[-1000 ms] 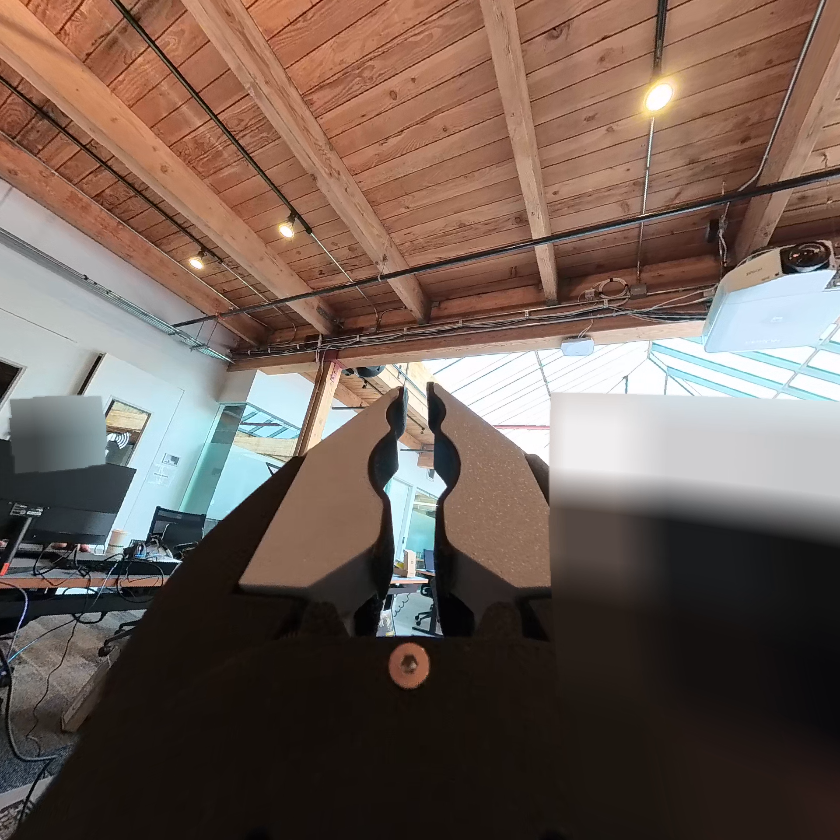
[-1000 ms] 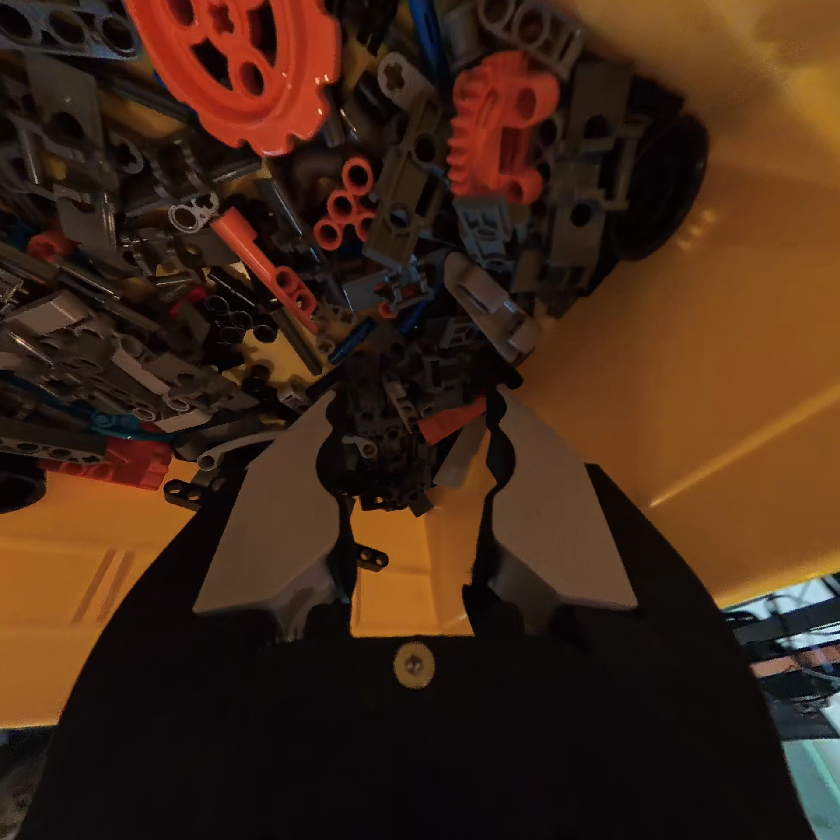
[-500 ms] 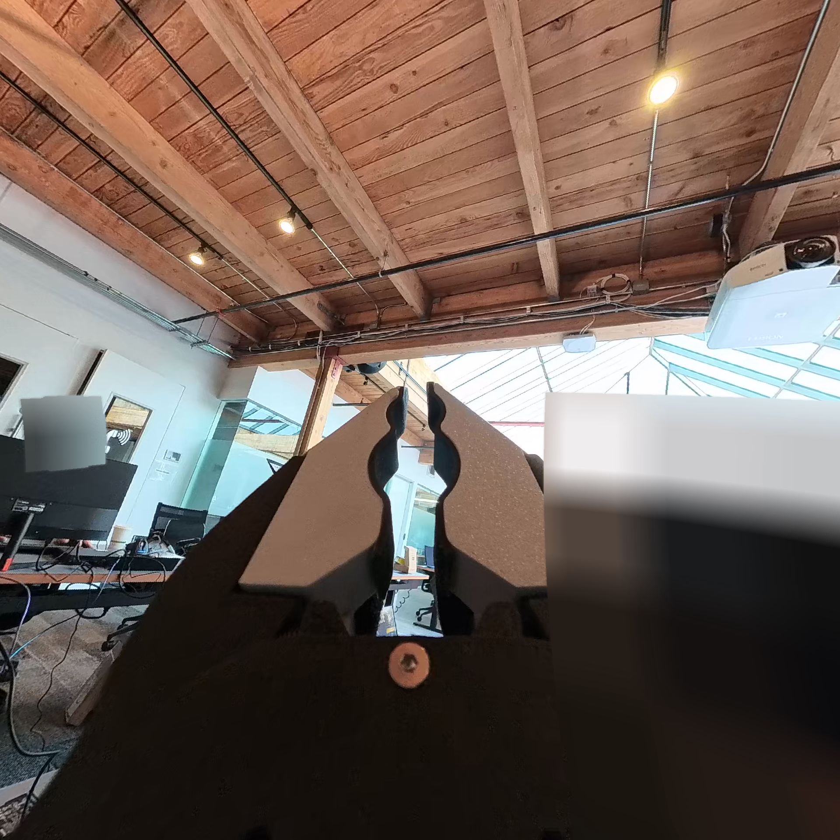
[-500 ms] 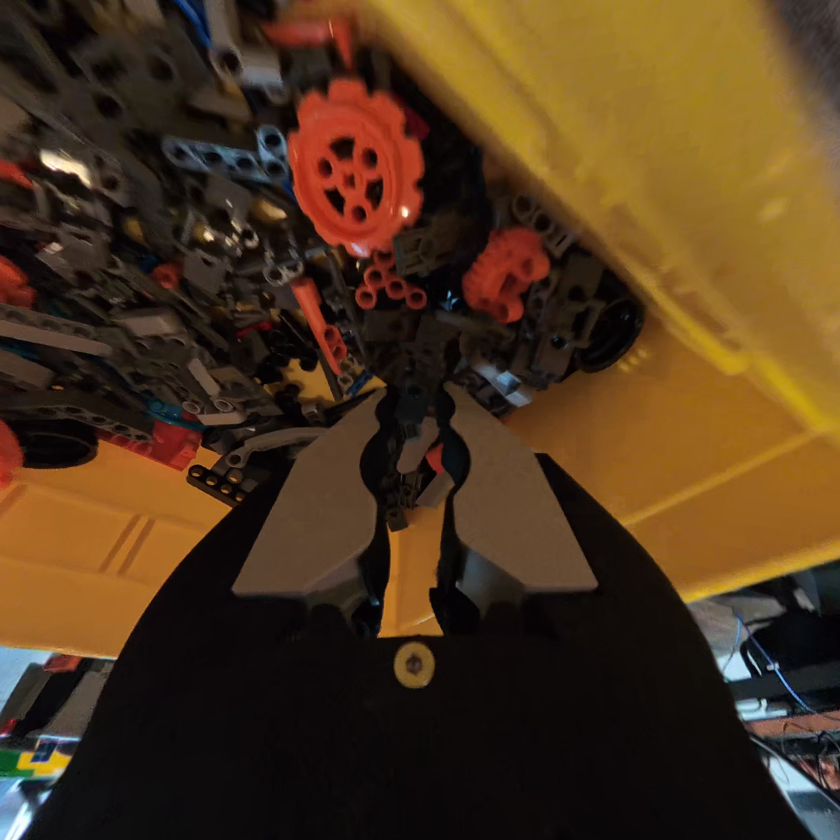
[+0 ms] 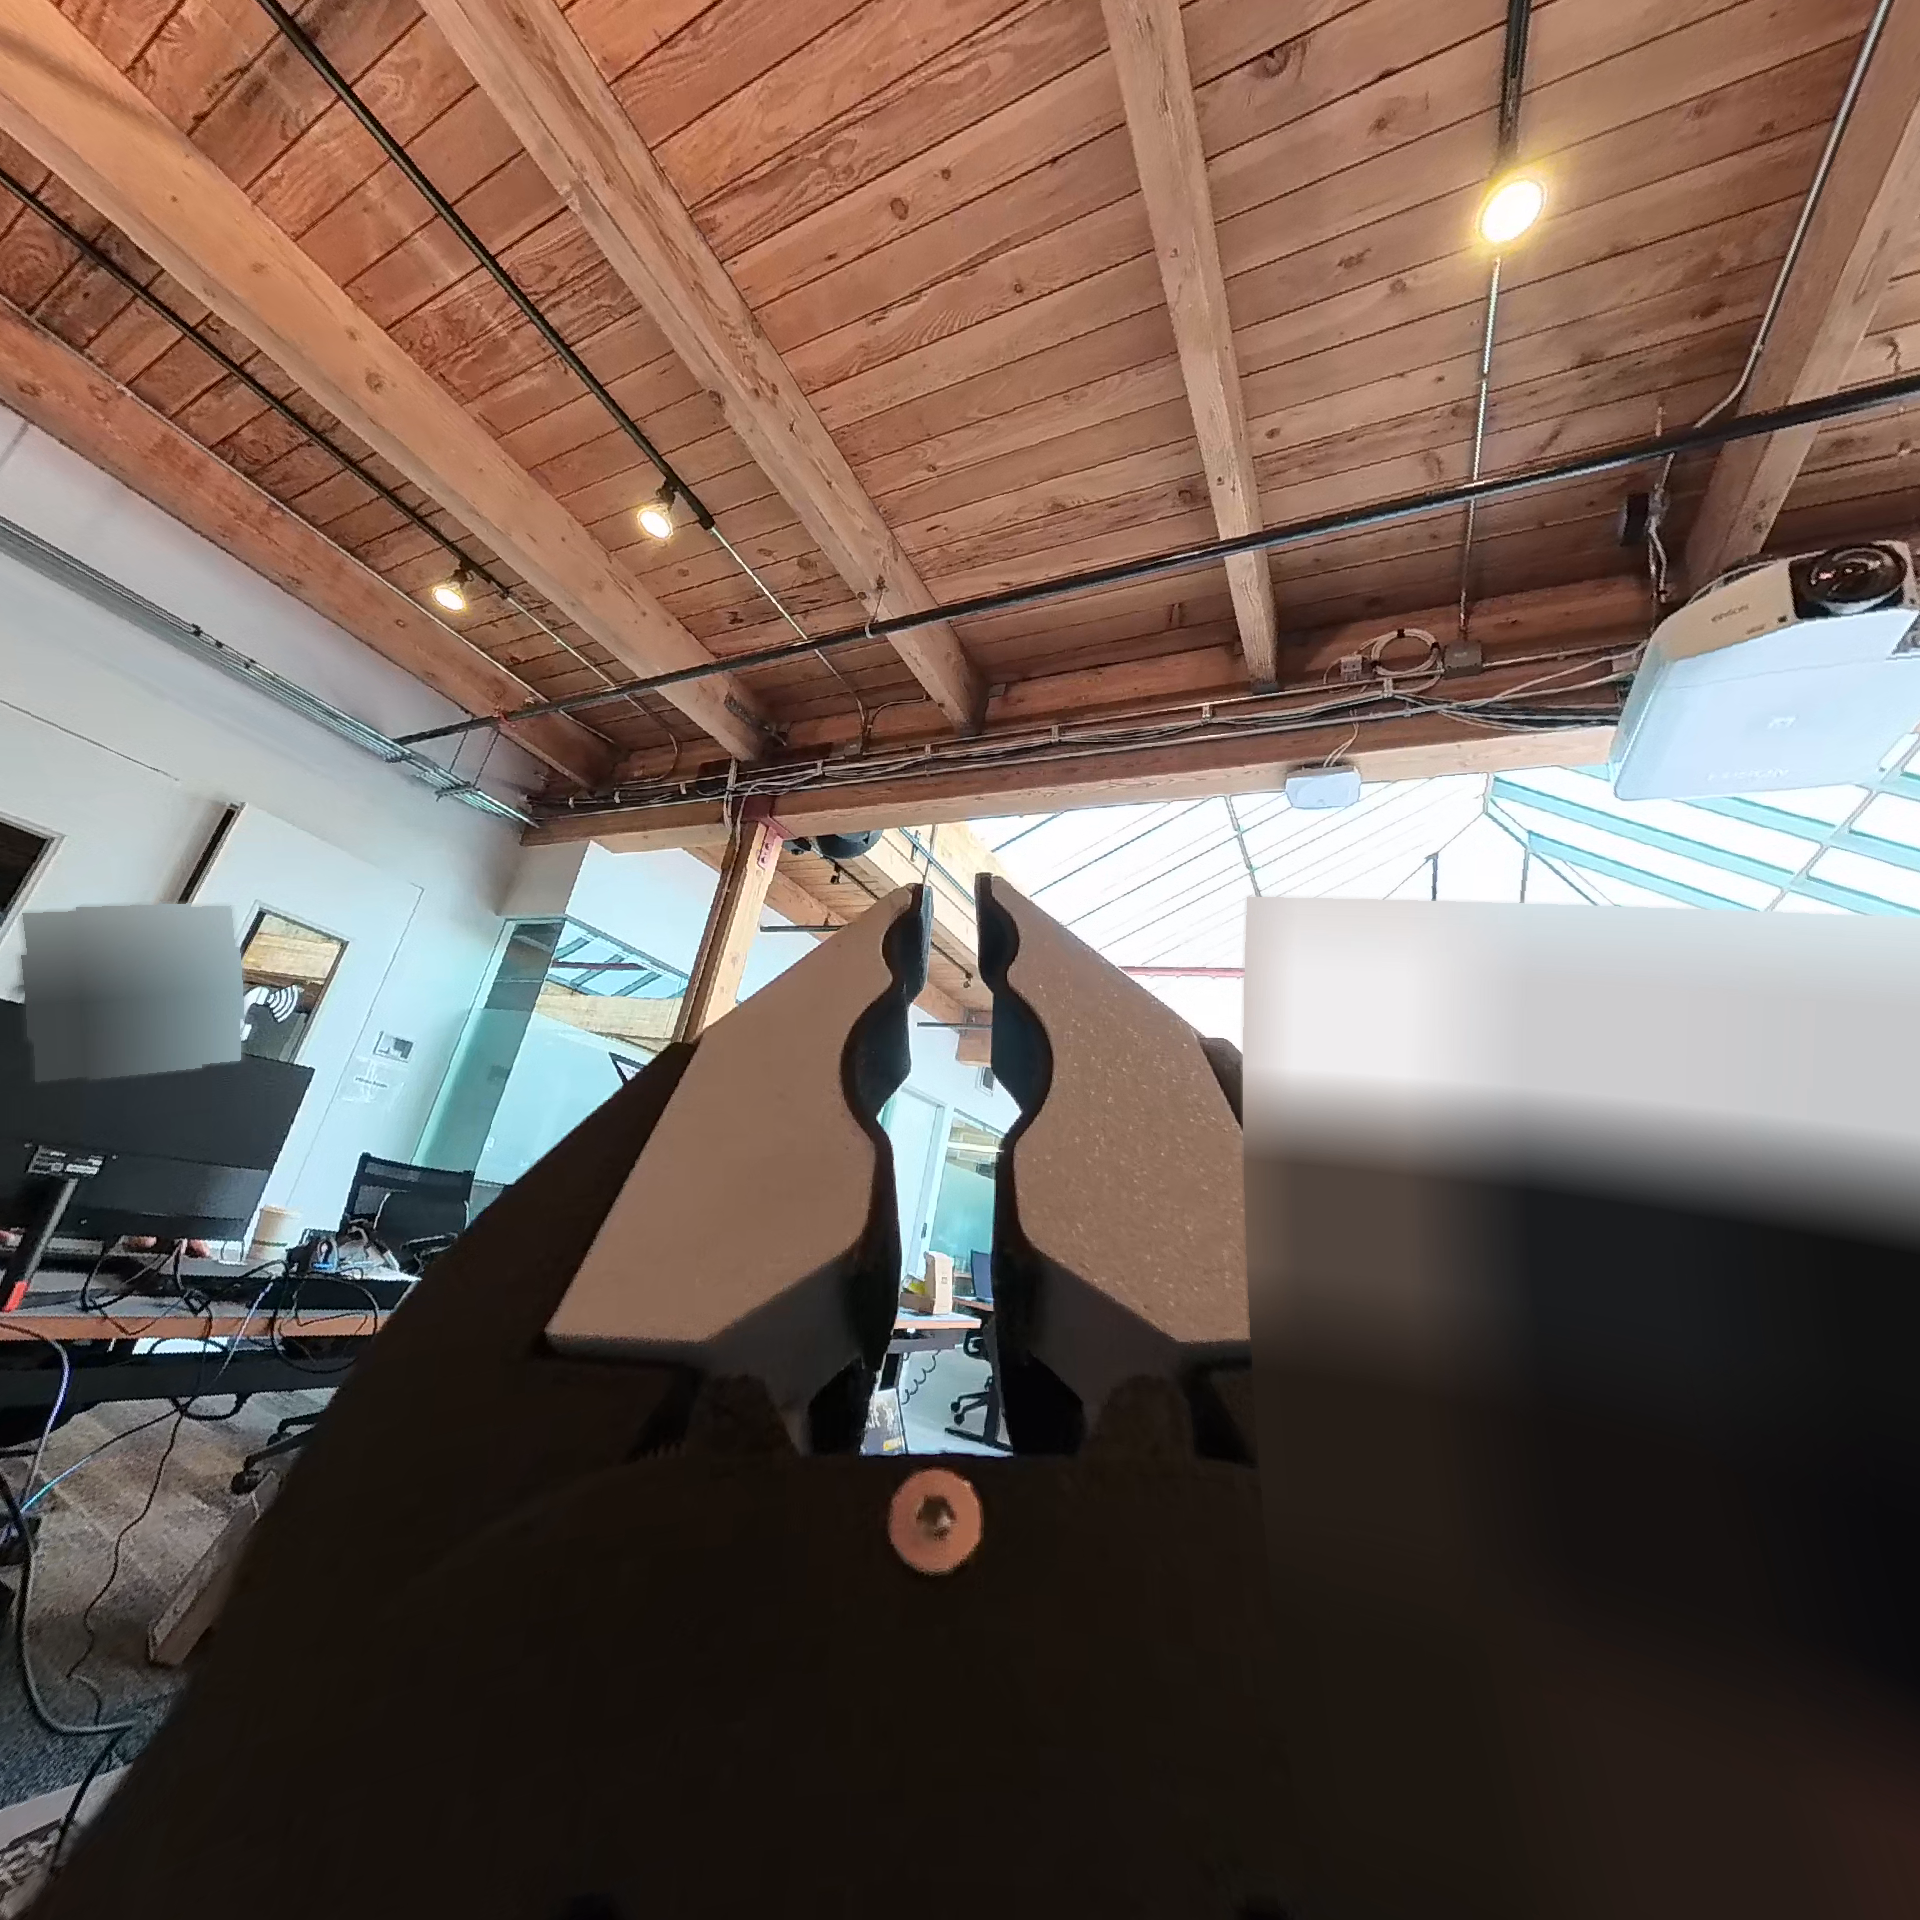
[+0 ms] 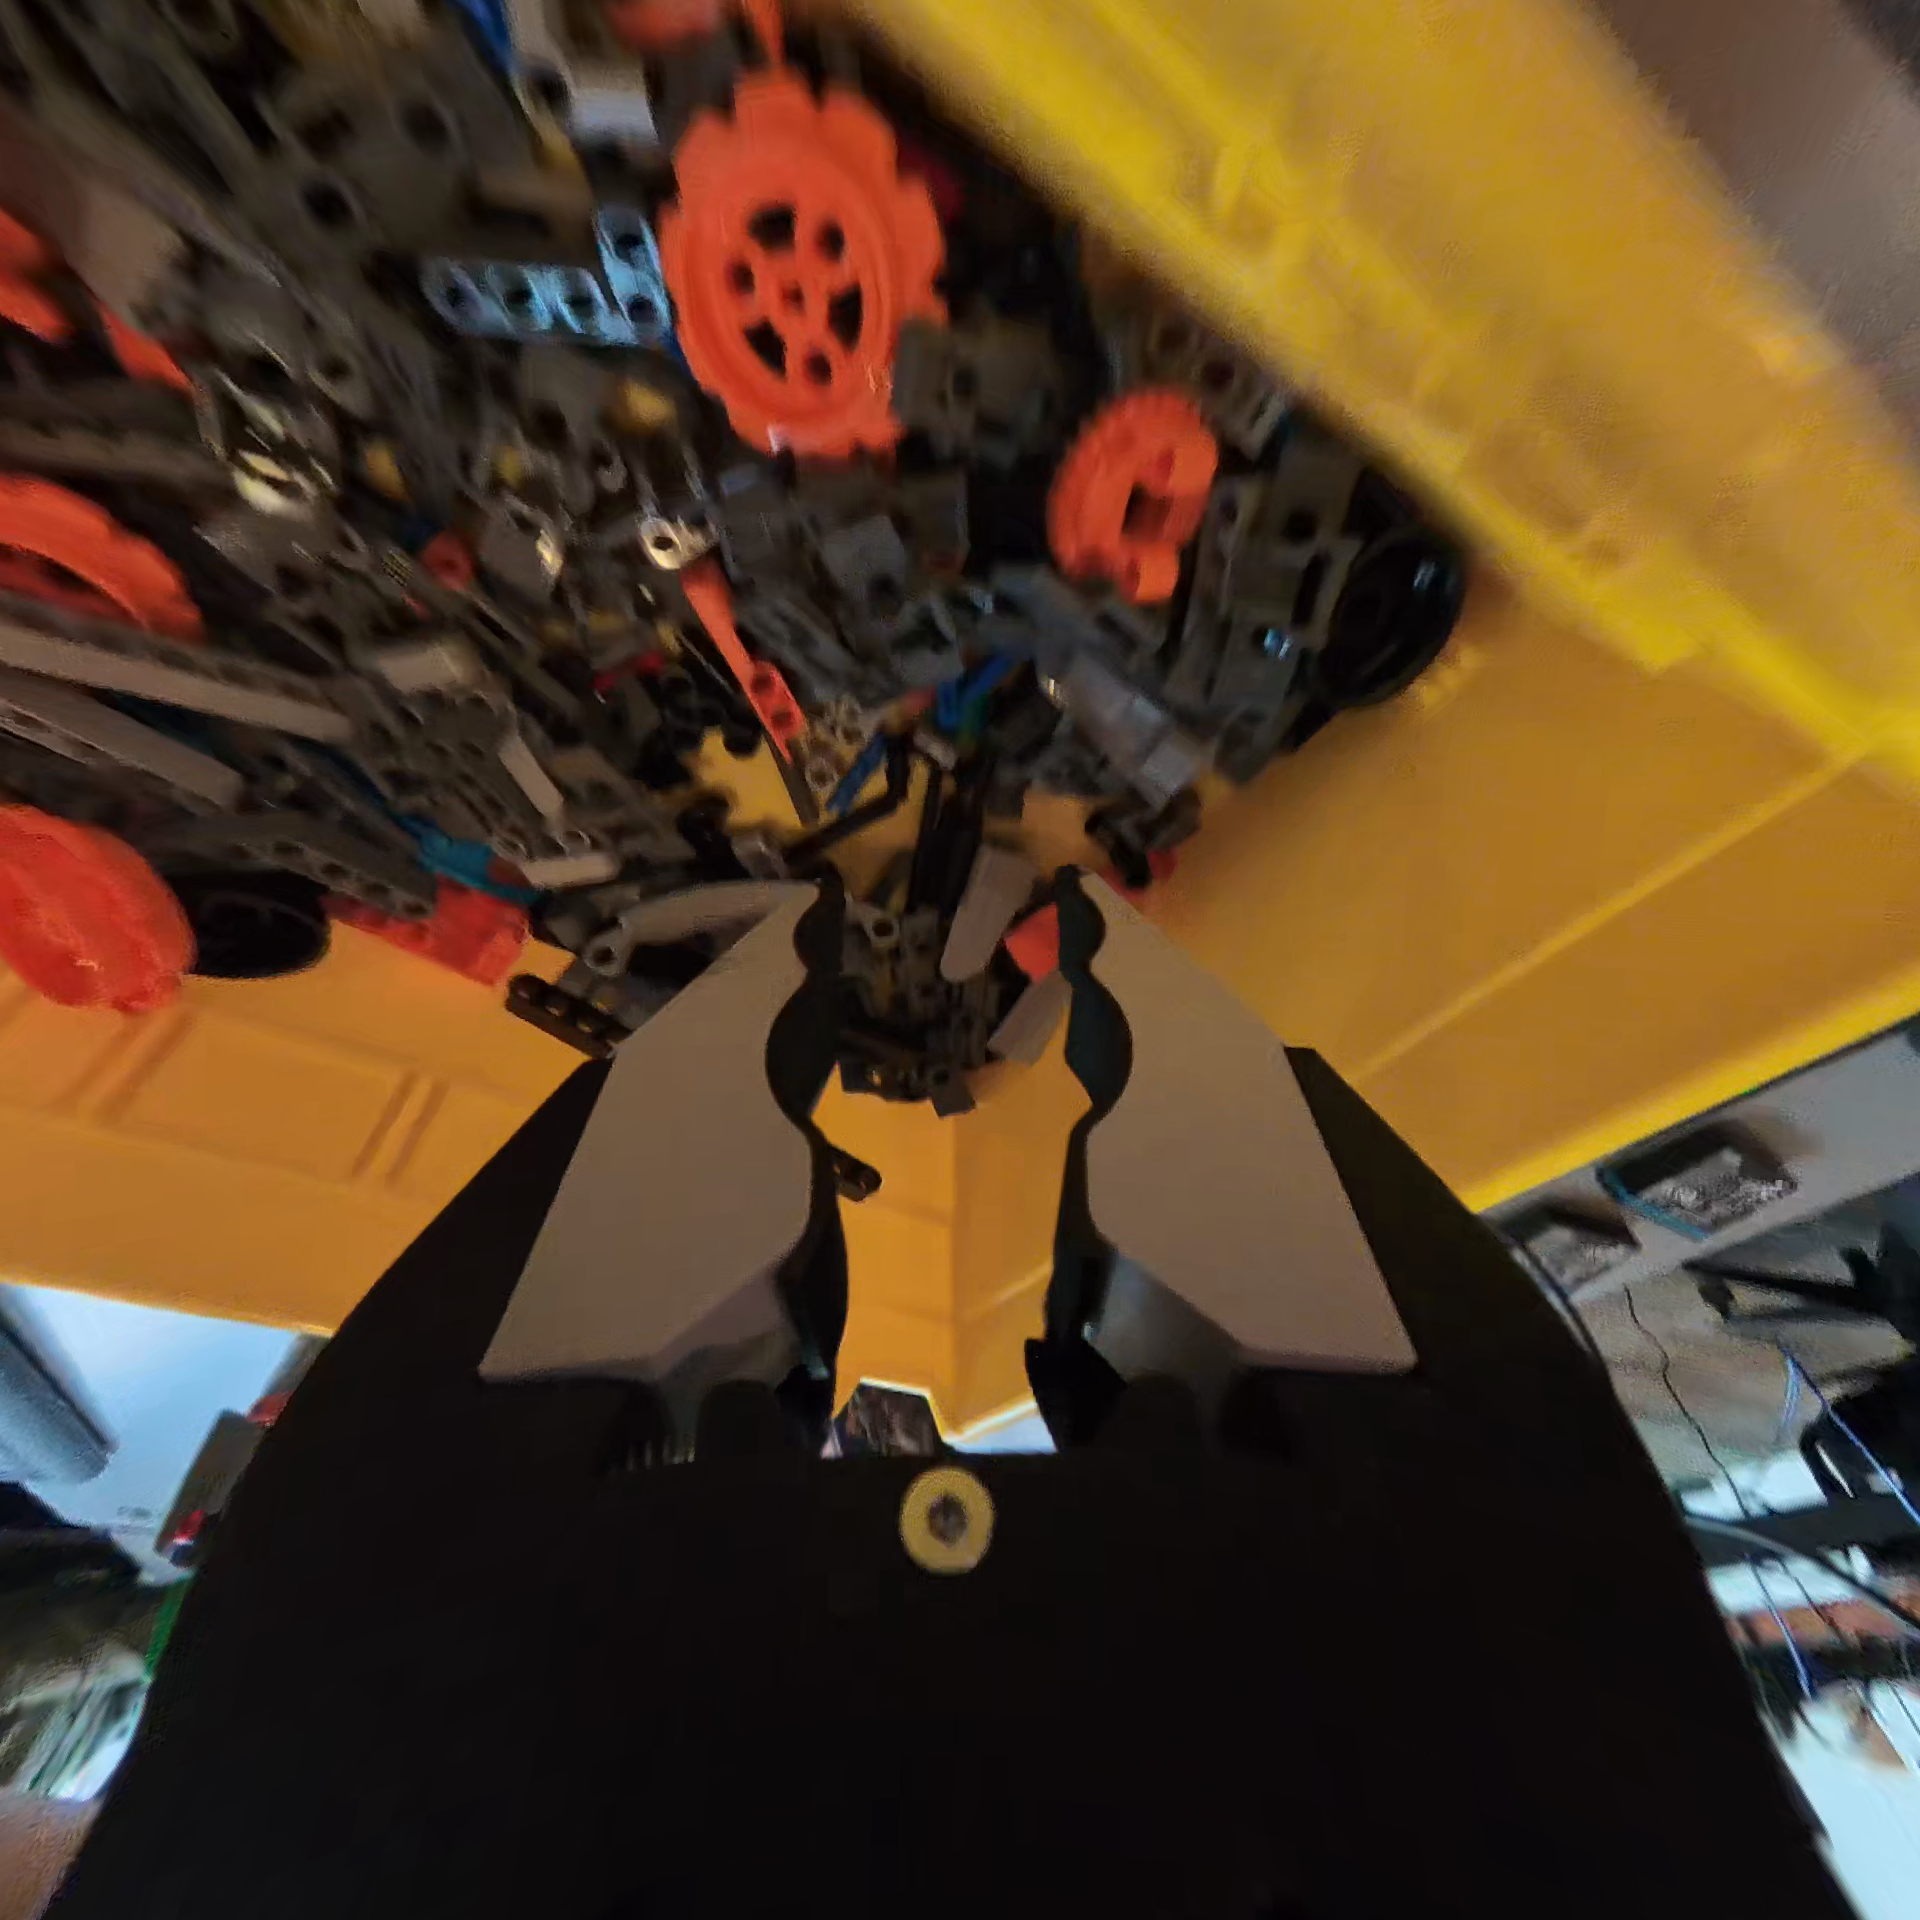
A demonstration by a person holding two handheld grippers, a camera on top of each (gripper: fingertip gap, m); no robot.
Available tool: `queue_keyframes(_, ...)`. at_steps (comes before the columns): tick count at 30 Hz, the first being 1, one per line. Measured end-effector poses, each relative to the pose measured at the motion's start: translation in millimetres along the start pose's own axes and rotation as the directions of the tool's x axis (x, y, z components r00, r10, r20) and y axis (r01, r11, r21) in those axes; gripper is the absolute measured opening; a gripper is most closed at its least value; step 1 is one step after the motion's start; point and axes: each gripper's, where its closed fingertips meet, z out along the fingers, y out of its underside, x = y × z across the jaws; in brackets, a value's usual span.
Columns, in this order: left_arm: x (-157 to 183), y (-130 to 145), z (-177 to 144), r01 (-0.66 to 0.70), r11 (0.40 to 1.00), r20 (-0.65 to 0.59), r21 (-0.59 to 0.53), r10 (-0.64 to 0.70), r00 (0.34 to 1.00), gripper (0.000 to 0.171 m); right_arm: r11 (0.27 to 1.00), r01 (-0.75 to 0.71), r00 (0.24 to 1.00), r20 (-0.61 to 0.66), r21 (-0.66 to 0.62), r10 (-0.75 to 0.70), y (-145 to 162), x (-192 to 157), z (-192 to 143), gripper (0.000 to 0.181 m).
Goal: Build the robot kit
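Observation:
In the right wrist view my right gripper is shut on a clump of small dark construction-toy parts, with a grey piece and a red bit in it. It holds the clump just above the pile of loose parts in a yellow bin. Thin black rods trail from the clump towards the pile. The picture is blurred by motion. In the left wrist view my left gripper points up at a wooden ceiling. Its jaws are nearly together with nothing between them.
The pile holds a large orange gear, a smaller orange gear and a black tyre in the bin's corner. In the left wrist view there are a white ceiling projector, a monitor on a desk and office chairs. My right fingertips sit around 45 centimetres from my left ones.
My right gripper went from wide open around the clump to shut on it, then drew back a little from the pile with it. The left gripper has barely moved.

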Motion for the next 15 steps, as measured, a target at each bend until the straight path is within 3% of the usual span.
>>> queue_keyframes(3, 0.1, 1.0, 0.6, 0.000, 1.000, 0.000, -0.003, 0.000, 1.000, 0.006, 0.997, 0.003, 1.000, -0.001, -0.071, -0.003, 18.8, -3.1, 16.8, 0.055)
queue_keyframes(8, -0.7, 2.6, 1.4, 0.001, 1.000, 0.002, -0.007, -0.001, 1.000, 0.006, 0.993, -0.022, 0.999, 0.025, -0.117, 0.025, 30.0, -10.2, 35.6, 0.064)
queue_keyframes(13, -1.4, 4.2, 2.2, 0.004, 1.000, 0.003, -0.012, -0.004, 1.000, 0.006, 0.990, 0.012, 1.000, -0.017, -0.143, -0.014, 26.7, -4.1, 41.3, 0.059)
queue_keyframes(15, -1.1, 4.4, 2.2, 0.006, 1.000, 0.001, -0.013, -0.006, 1.000, 0.006, 0.988, 0.033, 0.999, -0.024, -0.150, -0.037, 26.6, -4.1, 40.4, 0.040)
